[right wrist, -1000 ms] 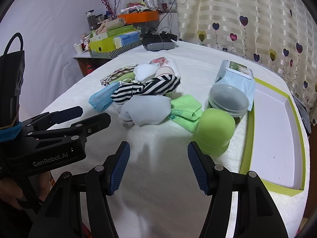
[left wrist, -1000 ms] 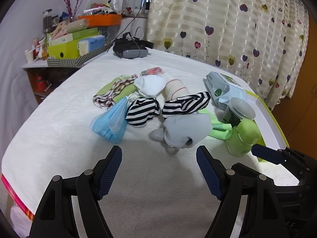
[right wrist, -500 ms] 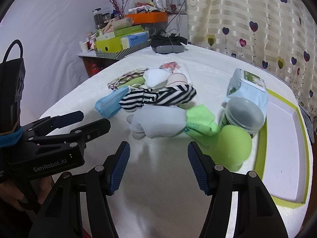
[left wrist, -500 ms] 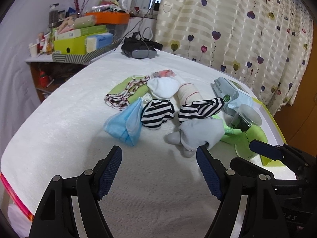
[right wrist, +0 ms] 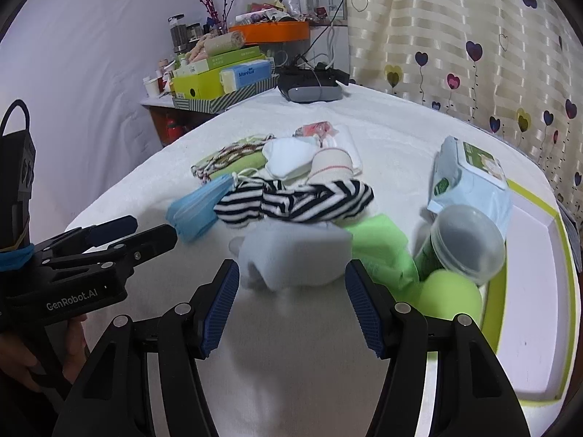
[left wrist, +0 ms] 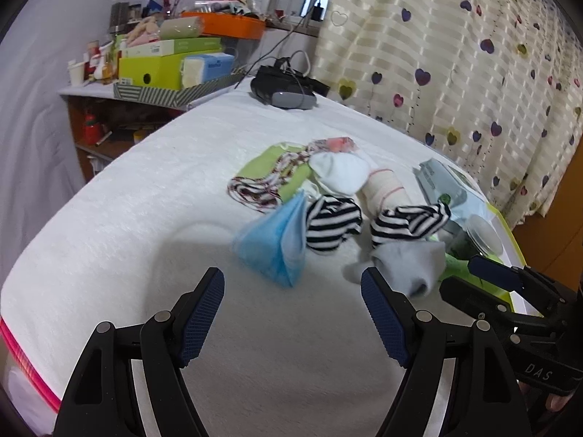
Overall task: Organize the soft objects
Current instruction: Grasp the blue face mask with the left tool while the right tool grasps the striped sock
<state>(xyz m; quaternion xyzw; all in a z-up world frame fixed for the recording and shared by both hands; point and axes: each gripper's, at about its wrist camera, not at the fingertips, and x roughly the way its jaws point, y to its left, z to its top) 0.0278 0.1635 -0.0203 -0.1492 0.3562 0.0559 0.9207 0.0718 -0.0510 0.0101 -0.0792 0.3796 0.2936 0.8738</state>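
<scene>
Moved: right gripper (right wrist: pixel 291 304) now closer to grey sock (right wrist: pixel 295 255), lower centre.
Grippers: both spread, empty; left gripper (left wrist: pixel 293 313) before blue mask (left wrist: pixel 273 242).

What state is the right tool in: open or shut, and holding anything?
Open and empty: the right tool has its blue pads spread wide, with the grey sock lying just beyond them, ungripped.

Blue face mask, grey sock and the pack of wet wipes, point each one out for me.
Blue face mask (left wrist: pixel 271 242): left wrist view, middle of its pleated front.
Grey sock (right wrist: pixel 297 256): right wrist view, centre of its folded body.
Pack of wet wipes (right wrist: pixel 470 178): right wrist view, pale blue front below the label.
</scene>
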